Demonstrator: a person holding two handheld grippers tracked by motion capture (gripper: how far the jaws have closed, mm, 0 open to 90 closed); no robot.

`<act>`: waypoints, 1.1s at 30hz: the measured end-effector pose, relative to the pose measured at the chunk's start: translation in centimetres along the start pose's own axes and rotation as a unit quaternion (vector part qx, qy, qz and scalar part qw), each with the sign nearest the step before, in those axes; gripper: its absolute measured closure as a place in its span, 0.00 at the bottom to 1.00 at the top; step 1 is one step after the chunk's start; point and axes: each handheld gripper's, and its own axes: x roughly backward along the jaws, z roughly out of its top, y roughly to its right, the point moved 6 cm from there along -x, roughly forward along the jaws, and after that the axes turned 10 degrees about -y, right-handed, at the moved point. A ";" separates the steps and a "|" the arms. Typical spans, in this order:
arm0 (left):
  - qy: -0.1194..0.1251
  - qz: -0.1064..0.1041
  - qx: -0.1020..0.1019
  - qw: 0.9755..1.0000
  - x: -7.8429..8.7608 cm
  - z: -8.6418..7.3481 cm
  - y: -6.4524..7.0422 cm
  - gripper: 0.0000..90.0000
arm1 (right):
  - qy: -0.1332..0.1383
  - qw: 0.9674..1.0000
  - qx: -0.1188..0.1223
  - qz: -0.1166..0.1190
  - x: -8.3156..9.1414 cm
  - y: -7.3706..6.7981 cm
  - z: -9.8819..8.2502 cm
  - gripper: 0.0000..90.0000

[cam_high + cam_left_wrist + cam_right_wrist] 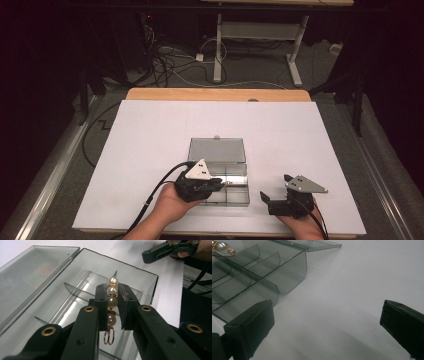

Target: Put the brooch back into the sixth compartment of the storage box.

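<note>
We see the high view dim at its edges, the room black at both sides, while the white table sheet (150, 130) glows evenly from overhead light. In the left gripper view, glare streaks the clear box (75, 302) and the near jaws blur. In the right gripper view the 2 dark pads are soft, with faint shadows lower centre.

The room is dark at both sides. A grey floor (345, 130) surrounds the table (150, 125), whose wooden far edge shows past its white cover. Beyond it, loose cables (170, 62) sprawl beside a white desk frame (260, 35) (lit from above).
</note>
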 end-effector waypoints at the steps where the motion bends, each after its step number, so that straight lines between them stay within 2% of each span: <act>1: -0.001 -0.001 -0.002 1.000 -0.1 0.1 0.1 0.86 | 0.000 1.000 0.000 0.000 0.0 0.0 0.0 0.00; 15: -0.018 -0.005 -0.013 1.000 -1.4 0.9 1.0 0.86 | 0.001 1.000 -0.001 0.001 0.0 0.0 0.0 0.00; 25: -0.035 0.003 -0.027 0.999 -2.1 1.6 1.6 0.86 | 0.001 1.000 -0.001 0.002 0.0 0.0 0.0 0.00; 33: -0.061 0.011 -0.038 0.997 -3.0 2.1 1.6 0.86 | 0.002 1.000 -0.001 0.002 0.0 0.0 0.0 0.00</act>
